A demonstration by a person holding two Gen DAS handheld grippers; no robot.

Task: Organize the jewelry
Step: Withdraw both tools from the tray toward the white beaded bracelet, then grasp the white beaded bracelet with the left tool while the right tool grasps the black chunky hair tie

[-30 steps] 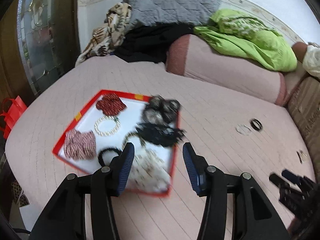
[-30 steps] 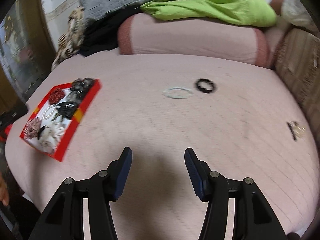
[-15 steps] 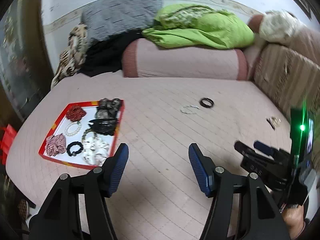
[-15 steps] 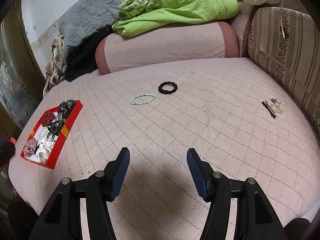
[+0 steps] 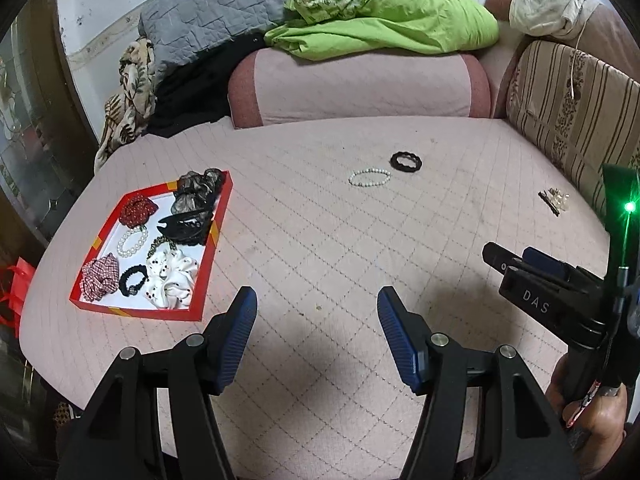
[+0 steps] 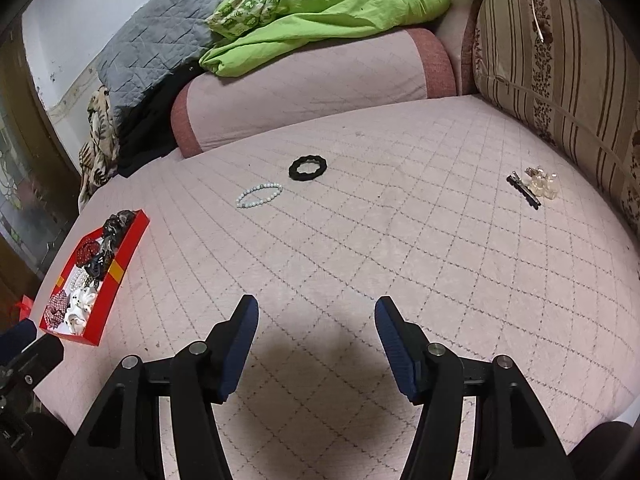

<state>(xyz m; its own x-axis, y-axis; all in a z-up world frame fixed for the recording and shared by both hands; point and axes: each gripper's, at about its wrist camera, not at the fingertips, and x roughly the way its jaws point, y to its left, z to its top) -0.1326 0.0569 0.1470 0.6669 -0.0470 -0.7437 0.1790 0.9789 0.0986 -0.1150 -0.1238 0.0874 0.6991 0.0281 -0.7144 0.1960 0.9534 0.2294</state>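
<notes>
The left gripper (image 5: pixel 316 312) hangs above the near part of a pink quilted bed (image 5: pixel 320 240), its jaws spread with nothing between them. The right gripper (image 6: pixel 316 312) is in the same state: jaws apart, empty, over bare quilt. In the left wrist view the right gripper also shows at the right edge, held by a hand (image 5: pixel 596 416) with a green light glowing above it.

A red tray (image 5: pixel 214 240) with a white floor sits at the left side of the bed. It holds a red beaded piece (image 5: pixel 138 210), a pearl bracelet (image 5: pixel 132 242), a black claw clip (image 5: pixel 186 226), dark scrunchies (image 5: pixel 198 186) at its far end, a white dotted scrunchie (image 5: pixel 172 278), a checked red scrunchie (image 5: pixel 100 280) and a black hair tie (image 5: pixel 134 280).

3 items lie loose on the quilt, well apart from the tray. A pale bead bracelet (image 6: pixel 259 196) and a black scalloped ring (image 6: pixel 308 169) lie just beside each other toward the far middle. A dark hair clip with clear pieces (image 6: pixel 534 186) lies far right, near a striped cushion (image 6: pixel 560 80).

A pink bolster (image 6: pixel 312 92) runs along the far edge, with a green cloth (image 6: pixel 328 4) heaped on it.
</notes>
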